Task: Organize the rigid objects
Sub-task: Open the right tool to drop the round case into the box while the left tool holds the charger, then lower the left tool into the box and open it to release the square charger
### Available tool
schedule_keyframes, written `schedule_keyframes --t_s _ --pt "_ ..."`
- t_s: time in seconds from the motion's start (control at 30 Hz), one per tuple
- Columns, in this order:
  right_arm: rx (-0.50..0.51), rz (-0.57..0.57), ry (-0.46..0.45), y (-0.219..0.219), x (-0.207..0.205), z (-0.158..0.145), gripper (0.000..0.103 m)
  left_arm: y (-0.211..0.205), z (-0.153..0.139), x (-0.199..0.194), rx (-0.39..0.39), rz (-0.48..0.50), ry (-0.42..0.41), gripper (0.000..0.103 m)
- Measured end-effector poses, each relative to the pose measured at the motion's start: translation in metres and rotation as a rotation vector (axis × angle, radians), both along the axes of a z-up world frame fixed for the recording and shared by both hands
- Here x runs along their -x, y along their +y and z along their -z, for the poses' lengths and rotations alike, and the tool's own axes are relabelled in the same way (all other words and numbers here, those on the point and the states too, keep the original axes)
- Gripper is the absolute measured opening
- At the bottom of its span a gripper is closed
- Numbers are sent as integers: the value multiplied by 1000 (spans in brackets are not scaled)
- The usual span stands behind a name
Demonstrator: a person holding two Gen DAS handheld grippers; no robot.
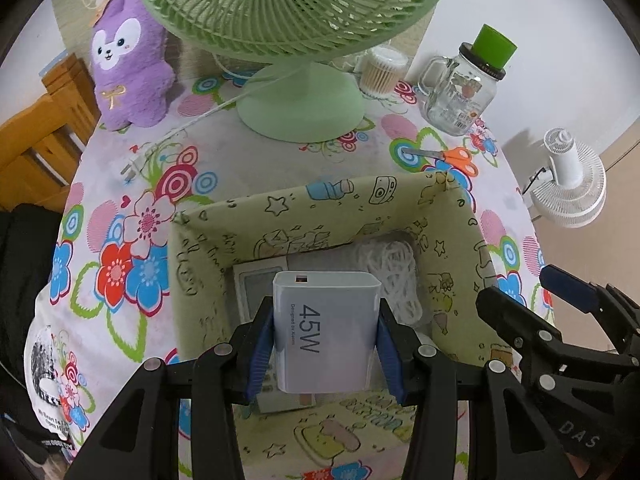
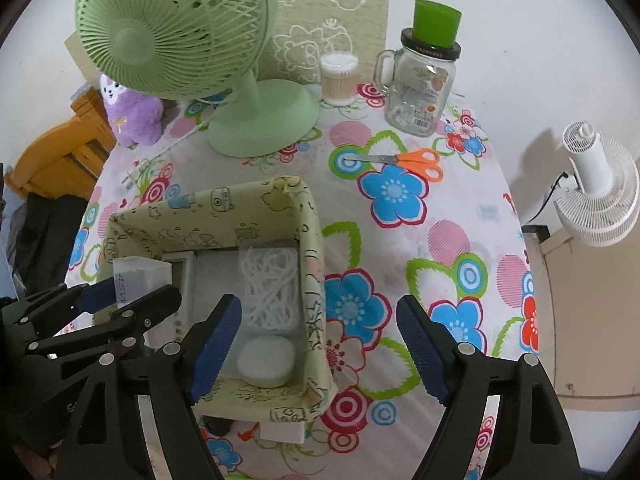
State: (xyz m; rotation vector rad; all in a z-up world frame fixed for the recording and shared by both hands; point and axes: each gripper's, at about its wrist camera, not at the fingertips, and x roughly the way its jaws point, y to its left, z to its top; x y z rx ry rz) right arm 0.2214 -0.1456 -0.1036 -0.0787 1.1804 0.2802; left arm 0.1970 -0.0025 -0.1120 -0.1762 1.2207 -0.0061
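My left gripper (image 1: pixel 326 340) is shut on a white 45W charger block (image 1: pixel 326 332) and holds it over the open green fabric box (image 1: pixel 312 206). The box holds a coiled white cable (image 2: pixel 268 288), a white round puck (image 2: pixel 266 362) and a flat white box (image 1: pixel 258 286). My right gripper (image 2: pixel 320 344) is open and empty, its left finger over the box's right side, its right finger over the floral tablecloth. The left gripper (image 2: pixel 120 300) with the charger (image 2: pixel 136 280) also shows in the right wrist view.
Orange scissors (image 2: pixel 416 164) lie on the cloth beyond the box. A green desk fan (image 2: pixel 256 124), a glass jar with a green cup on top (image 2: pixel 420 92), a cotton-swab tub (image 2: pixel 338 78) and a purple plush (image 2: pixel 134 114) stand at the back. A white plug (image 1: pixel 132 168) lies left.
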Motion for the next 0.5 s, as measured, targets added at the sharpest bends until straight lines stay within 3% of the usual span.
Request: schedule_keyframes --t_s 0.5 --pt "16 60 26 -15 -13 14 82 -13 19 -21 -1 14 29 49"
